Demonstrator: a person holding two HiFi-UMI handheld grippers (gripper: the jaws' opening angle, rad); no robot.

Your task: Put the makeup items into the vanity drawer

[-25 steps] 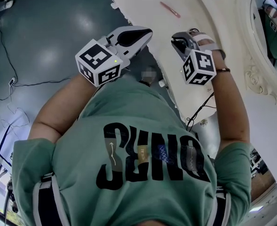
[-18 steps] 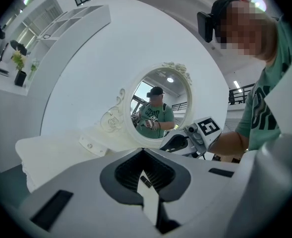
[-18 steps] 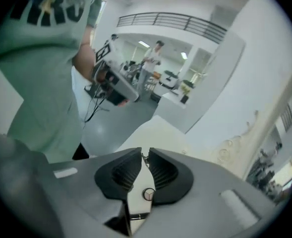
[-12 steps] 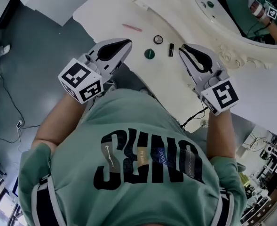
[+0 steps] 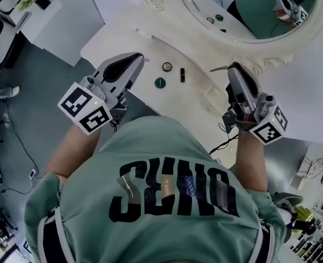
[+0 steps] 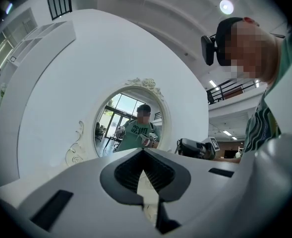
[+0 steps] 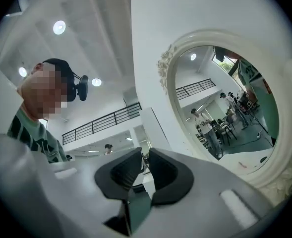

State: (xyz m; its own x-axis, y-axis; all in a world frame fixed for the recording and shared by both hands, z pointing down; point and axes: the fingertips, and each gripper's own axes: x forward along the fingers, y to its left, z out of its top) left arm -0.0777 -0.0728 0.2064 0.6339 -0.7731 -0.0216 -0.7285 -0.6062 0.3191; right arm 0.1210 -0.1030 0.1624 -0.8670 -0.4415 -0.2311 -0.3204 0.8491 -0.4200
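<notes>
Since the head has tipped up over the last second, the oval mirror [image 5: 243, 10] now fills the top of the head view, and the makeup that was mostly out of sight lies plain on the vanity top [image 5: 123, 34] below it. Furthest left of the mirror, the left gripper [image 5: 135, 59] hangs over the vanity's edge, clenched on nothing. Below the mirror's lower left rim sit a green round pot [image 5: 159, 83], a small round compact [image 5: 166, 67] and a dark lipstick tube [image 5: 182, 75], close together and untouched. Just under the mirror's lower rim, further right, the right gripper [image 5: 236, 70] has swung outward, away from those items; its jaws stand slightly apart and empty. No drawer shows, so nothing looks stowed yet. Both grippers seem to be squaring up, probably to open the drawer or make a first pick.
</notes>
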